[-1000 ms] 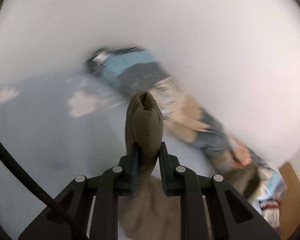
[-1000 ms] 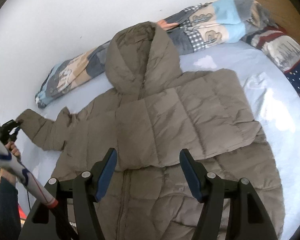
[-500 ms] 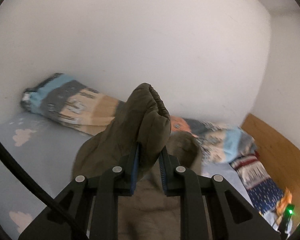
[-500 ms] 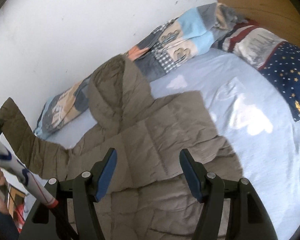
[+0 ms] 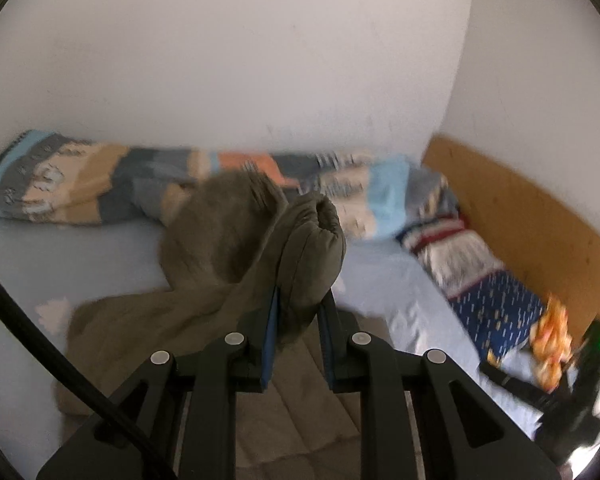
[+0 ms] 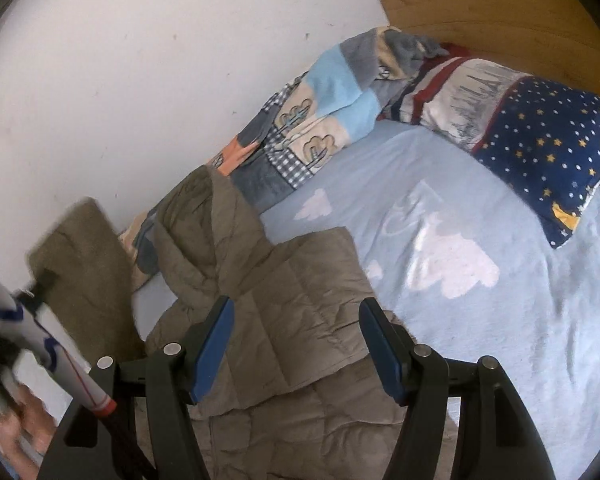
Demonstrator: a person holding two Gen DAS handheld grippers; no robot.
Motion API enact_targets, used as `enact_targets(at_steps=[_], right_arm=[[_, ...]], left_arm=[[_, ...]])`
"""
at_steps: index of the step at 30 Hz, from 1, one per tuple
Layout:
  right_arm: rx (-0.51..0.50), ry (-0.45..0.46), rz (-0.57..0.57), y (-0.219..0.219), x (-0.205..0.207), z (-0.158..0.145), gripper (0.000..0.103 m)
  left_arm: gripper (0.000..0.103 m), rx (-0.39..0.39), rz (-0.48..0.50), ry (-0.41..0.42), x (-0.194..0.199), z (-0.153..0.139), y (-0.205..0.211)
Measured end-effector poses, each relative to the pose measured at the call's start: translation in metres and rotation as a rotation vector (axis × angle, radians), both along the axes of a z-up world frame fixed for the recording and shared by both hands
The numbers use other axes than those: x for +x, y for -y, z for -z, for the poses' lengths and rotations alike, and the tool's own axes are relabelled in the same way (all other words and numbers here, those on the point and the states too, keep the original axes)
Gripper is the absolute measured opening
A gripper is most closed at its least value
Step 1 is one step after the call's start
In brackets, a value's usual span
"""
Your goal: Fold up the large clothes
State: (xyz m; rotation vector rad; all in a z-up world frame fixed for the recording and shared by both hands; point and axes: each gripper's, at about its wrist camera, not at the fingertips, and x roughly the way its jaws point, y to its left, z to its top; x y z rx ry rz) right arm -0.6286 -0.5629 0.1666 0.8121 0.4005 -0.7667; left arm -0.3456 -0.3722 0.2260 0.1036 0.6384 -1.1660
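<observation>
Left gripper [image 5: 296, 320] clamps puffer jacket [image 6: 284, 320] sleeve cuff [image 5: 314, 256], mid-frame; right gripper [image 6: 296, 344] wide open, empty. One sleeve folded; rest unfolded.

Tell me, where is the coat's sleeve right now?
The sleeve is lifted off the bed, pinched in the left gripper at the left wrist view's middle, in front of the coat's hood and the patchwork blanket.

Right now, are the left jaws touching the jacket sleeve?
Touching. The left wrist view shows the left gripper shut on the sleeve, its cuff bulging out between the jaws.
</observation>
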Motion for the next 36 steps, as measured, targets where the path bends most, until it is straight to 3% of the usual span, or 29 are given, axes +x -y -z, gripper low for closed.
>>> enact_targets(at_steps=[5, 8, 10, 12, 15, 16, 19, 22, 24, 27, 30, 32, 34, 36], right_arm=[[0.015, 0.003, 0.037, 0.01, -0.017, -0.001, 0.07], [0.021, 0.009, 0.049, 0.013, -0.022, -0.001, 0.07], [0.03, 0.011, 0.049, 0.014, -0.023, 0.0, 0.07], [0.047, 0.021, 0.043, 0.016, -0.021, 0.001, 0.07], [0.086, 0.046, 0.017, 0.018, -0.014, 0.007, 0.07], [0.109, 0.052, 0.008, 0.018, -0.009, 0.012, 0.07], [0.233, 0.064, -0.066, 0.017, 0.016, 0.039, 0.07], [0.353, 0.089, -0.127, 0.012, 0.037, 0.068, 0.07], [0.426, 0.109, -0.146, 0.01, 0.049, 0.088, 0.07], [0.462, 0.101, -0.137, 0.008, 0.063, 0.107, 0.07], [0.474, 0.069, -0.104, 0.009, 0.074, 0.121, 0.07], [0.481, 0.093, -0.085, 0.011, 0.079, 0.128, 0.07], [0.445, 0.074, -0.089, 0.013, 0.085, 0.128, 0.063], [0.404, 0.032, -0.093, 0.013, 0.09, 0.126, 0.034]], left_arm=[[0.018, 0.185, 0.062, 0.001, -0.051, 0.084, 0.043], [0.031, 0.331, 0.111, 0.024, -0.071, 0.131, 0.06], [0.033, 0.383, 0.131, 0.062, -0.081, 0.141, 0.059], [0.041, 0.344, 0.18, 0.05, -0.081, 0.126, 0.045], [0.059, 0.276, 0.142, 0.034, -0.06, 0.089, 0.01], [0.069, 0.27, 0.103, 0.038, -0.046, 0.078, -0.006], [0.072, 0.255, -0.102, 0.071, 0.014, 0.059, -0.064], [0.075, 0.232, -0.278, -0.002, 0.076, 0.07, -0.106], [0.075, 0.226, -0.373, -0.124, 0.124, 0.094, -0.126], [0.075, 0.211, -0.397, -0.288, 0.165, 0.115, -0.139], [0.075, 0.206, -0.423, -0.32, 0.182, 0.123, -0.14], [0.075, 0.218, -0.407, -0.339, 0.186, 0.128, -0.134], [0.075, 0.224, -0.381, -0.34, 0.184, 0.131, -0.125], [0.075, 0.252, -0.352, -0.307, 0.177, 0.134, -0.11]])
